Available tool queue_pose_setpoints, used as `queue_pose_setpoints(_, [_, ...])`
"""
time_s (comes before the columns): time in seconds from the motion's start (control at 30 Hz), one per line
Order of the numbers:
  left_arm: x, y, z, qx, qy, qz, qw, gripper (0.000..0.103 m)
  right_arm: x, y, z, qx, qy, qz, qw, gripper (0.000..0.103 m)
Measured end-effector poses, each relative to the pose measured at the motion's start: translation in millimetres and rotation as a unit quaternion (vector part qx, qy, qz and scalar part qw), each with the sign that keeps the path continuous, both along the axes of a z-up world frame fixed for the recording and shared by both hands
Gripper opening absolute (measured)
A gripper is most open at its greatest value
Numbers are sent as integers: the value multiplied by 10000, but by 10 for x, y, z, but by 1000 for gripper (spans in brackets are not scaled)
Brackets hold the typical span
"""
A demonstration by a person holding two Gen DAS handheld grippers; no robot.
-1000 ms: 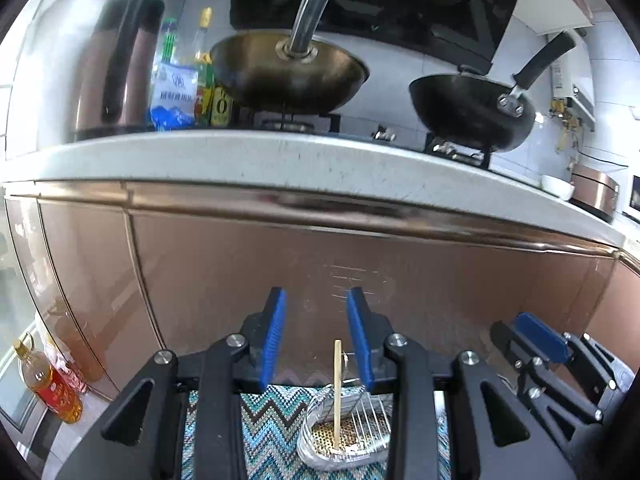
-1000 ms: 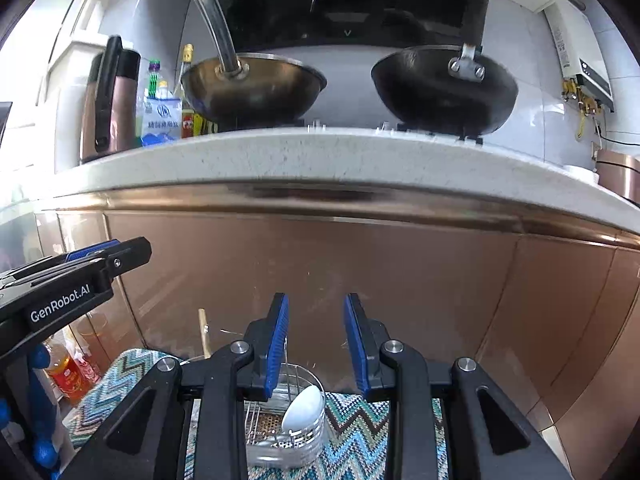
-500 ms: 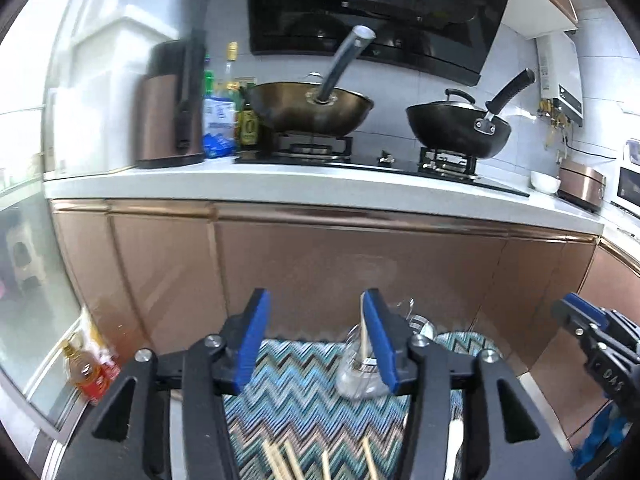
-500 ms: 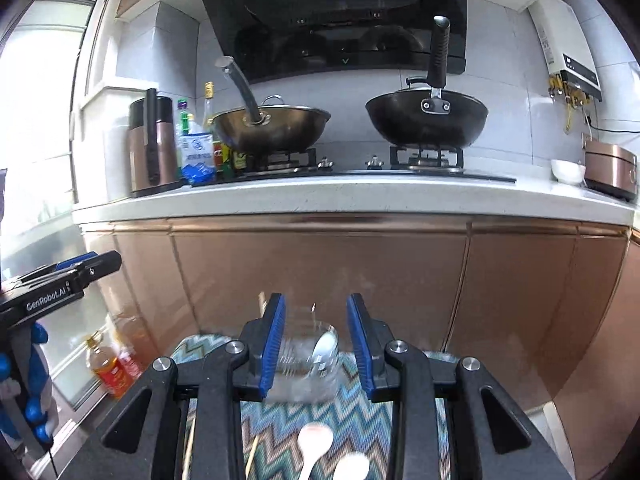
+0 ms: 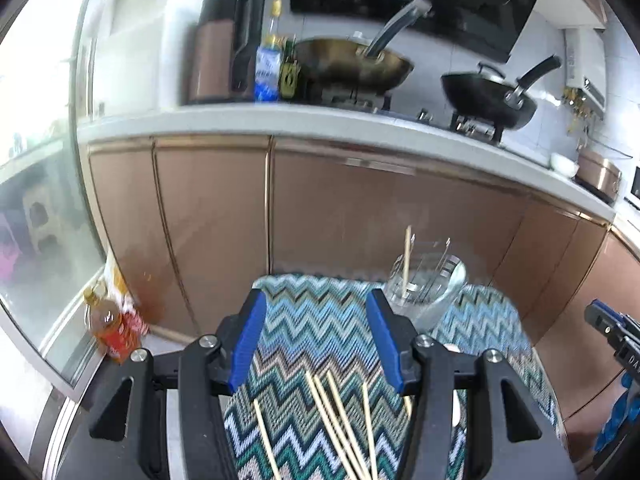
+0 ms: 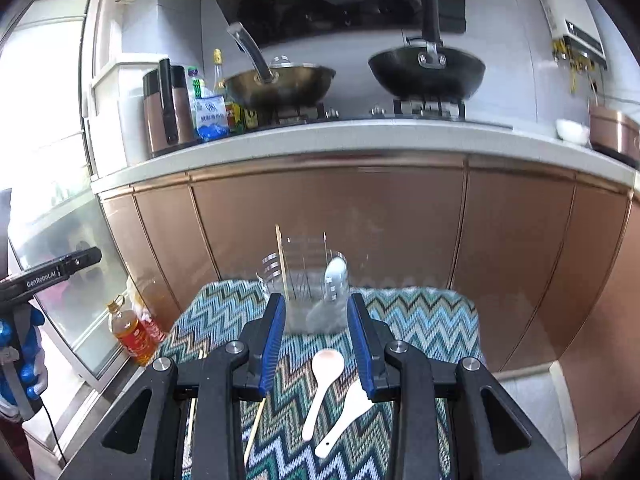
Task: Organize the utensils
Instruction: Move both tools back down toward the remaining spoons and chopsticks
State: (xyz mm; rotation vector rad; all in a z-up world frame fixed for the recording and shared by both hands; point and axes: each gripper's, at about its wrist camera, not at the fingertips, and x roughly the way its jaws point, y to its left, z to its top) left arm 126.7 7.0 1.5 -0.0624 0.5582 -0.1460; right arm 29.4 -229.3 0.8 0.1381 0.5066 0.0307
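Left tool [image 5: 316, 344]: spread, empty, over loose chopsticks [image 5: 340, 424].
Right tool [image 6: 320, 344]: spread, empty, above two white spoons [image 6: 324, 380].
Holder [image 6: 308, 292]: upright on zigzag cloth [image 6: 420, 320], ready to receive utensils.

Zigzag blue-teal cloth [image 6: 420, 320] — 2 white spoons [image 6: 324, 384].

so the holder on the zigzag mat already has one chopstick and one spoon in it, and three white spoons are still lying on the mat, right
Nearly. The holder on the mat does contain one chopstick and one spoon, but the right wrist view shows only two white spoons lying on the mat, not three.
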Motion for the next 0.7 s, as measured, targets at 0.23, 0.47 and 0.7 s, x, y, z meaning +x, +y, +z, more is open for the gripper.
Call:
queue_pose_setpoints(0.23, [272, 43, -560, -47, 930, -81, 9956, 49, 163, -99, -305, 206, 425, 25, 9989, 30])
queue_pose_setpoints(0.47, [623, 61, -1153, -207, 1900, -144, 9815, 45, 388, -208, -636, 334, 887, 42, 9955, 30])
queue_pose_setpoints(0.7, [903, 15, -1763, -341, 2796, -183, 9593, 34, 626, -355, -1191, 570, 1625, -27, 9851, 30])
